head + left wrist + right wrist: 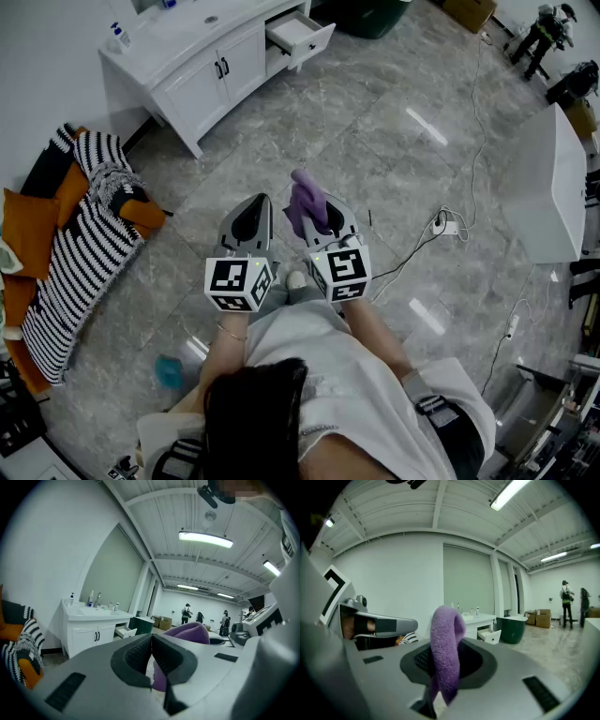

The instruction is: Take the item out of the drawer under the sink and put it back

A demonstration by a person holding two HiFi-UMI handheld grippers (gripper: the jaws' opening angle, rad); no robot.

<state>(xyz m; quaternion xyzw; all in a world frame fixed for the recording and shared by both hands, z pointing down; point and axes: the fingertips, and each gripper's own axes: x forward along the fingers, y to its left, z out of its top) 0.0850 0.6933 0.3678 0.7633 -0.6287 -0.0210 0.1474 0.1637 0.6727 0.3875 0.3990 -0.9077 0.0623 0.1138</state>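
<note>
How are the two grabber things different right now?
The right gripper pinches a purple cloth; the left gripper holds nothing. The left gripper's jaws touch each other; the right gripper's press on cloth instead. Both are grey, with a marker cube on the back.

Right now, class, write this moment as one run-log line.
right tongs: shut on purple cloth | left tongs: shut, empty | drawer: open

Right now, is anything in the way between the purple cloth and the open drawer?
Nothing visible. The purple cloth, pinched in the right gripper, has bare floor ahead up to the open drawer. The striped blanket lies off to the left, the cables to the right.
</note>
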